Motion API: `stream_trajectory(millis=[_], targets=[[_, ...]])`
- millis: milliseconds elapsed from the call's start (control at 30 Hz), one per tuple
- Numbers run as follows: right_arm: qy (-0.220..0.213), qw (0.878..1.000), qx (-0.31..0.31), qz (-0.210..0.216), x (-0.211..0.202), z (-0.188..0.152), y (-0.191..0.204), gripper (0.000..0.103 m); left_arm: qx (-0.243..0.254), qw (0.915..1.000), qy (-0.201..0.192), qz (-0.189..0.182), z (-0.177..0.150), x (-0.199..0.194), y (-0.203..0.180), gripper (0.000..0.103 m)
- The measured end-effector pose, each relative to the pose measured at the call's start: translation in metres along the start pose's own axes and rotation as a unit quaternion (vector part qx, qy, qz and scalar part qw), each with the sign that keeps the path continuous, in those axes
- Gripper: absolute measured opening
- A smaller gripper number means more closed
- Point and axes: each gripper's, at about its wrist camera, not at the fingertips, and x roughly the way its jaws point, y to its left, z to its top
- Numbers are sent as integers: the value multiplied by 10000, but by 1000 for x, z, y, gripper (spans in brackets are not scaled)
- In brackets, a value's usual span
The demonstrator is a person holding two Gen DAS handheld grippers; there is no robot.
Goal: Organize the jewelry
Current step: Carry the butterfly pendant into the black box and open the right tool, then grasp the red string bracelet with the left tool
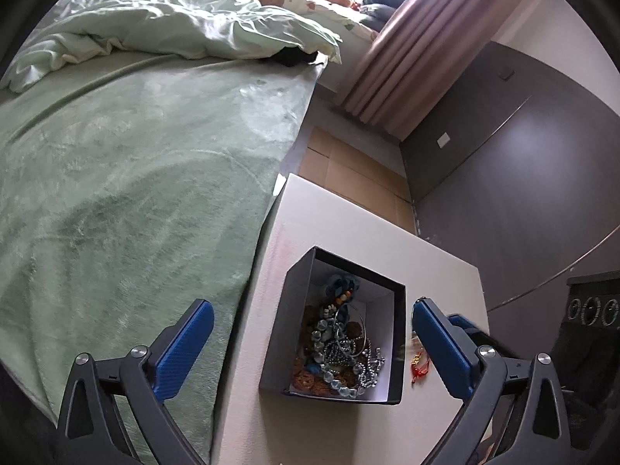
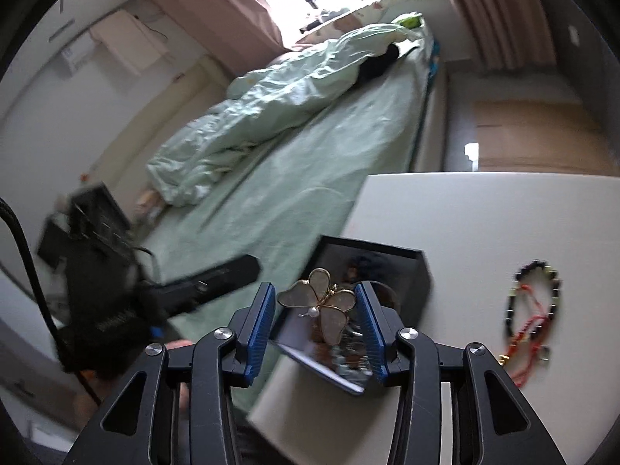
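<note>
One butterfly brooch (image 2: pixel 323 304) between right tool (image 2: pixel 317 310) pads, above jewelry box (image 2: pixel 420 271)

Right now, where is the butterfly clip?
In the right wrist view, the butterfly clip sits between the right tool's blue fingers, above the black box on the white table.
</note>
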Motion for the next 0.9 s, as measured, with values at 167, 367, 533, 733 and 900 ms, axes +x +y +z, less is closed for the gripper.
stream_trajectory(millis=[167, 367, 533, 733, 900], targets=[[-299, 9993, 148, -175, -24, 0, -14, 79, 154, 9999, 16, -40, -3, 4, -13, 103], [-540, 9941, 630, -692, -63, -8, -47, 79, 611, 9981, 98, 45, -9, 10, -36, 103], [-535, 9892, 738, -1144, -86, -19, -64, 79, 1385, 9900, 267, 73, -15, 25, -79, 103], [-600, 9846, 934, -1348, -110, -26, -87, 79, 1982, 9789, 482, -94, -28, 35, -120, 103], [-815, 9756, 1243, -1616, -133, -34, -107, 86, 2313, 9704, 676, -127, -32, 50, -144, 102]])
